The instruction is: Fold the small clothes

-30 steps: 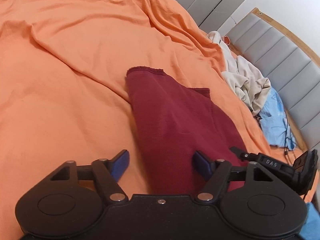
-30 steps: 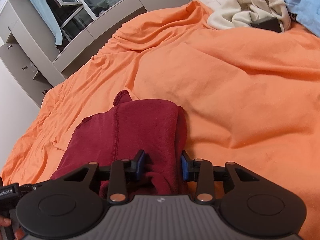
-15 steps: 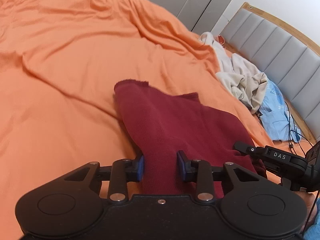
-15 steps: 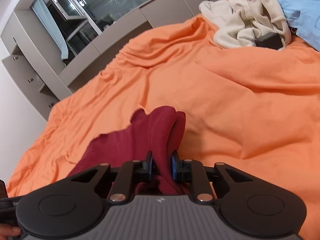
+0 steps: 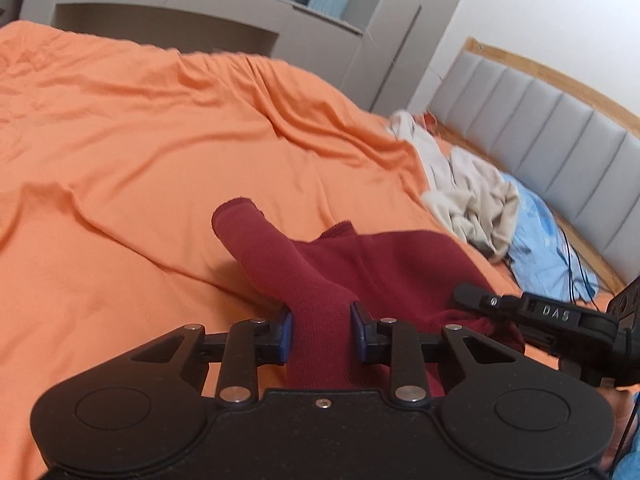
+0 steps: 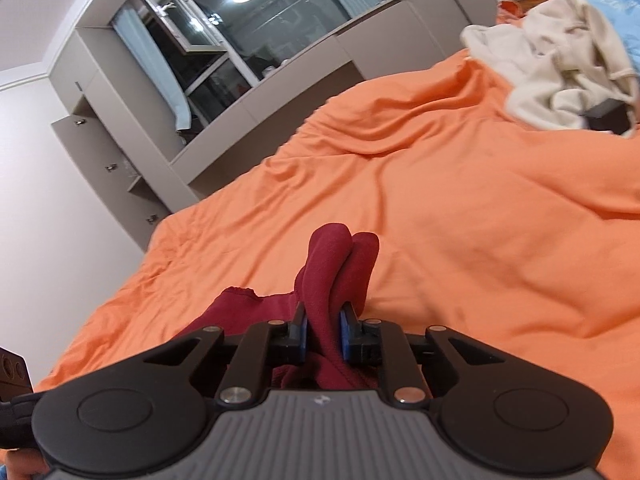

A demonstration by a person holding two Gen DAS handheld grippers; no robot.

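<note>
A dark red garment (image 5: 360, 268) lies on the orange bedsheet (image 5: 140, 152). My left gripper (image 5: 321, 330) is shut on its near left edge, and a bunched fold sticks up past the blue pads. My right gripper (image 6: 323, 334) is shut on the garment (image 6: 336, 256) at its near right edge, with two folds rising ahead of the pads. Both near corners are lifted off the sheet (image 6: 460, 220). The right gripper's body (image 5: 552, 316) shows at the right of the left wrist view.
A heap of cream clothes (image 5: 468, 192) and a light blue item (image 5: 548, 240) lie near the grey padded headboard (image 5: 560, 132). The cream heap also shows in the right wrist view (image 6: 560, 68). Grey cabinets (image 6: 132, 152) and a window (image 6: 240, 36) stand beyond the bed.
My left gripper went from open to shut on the garment's edge. The right gripper closed tighter. Both have lifted, pulling the near edge of the garment up off the sheet.
</note>
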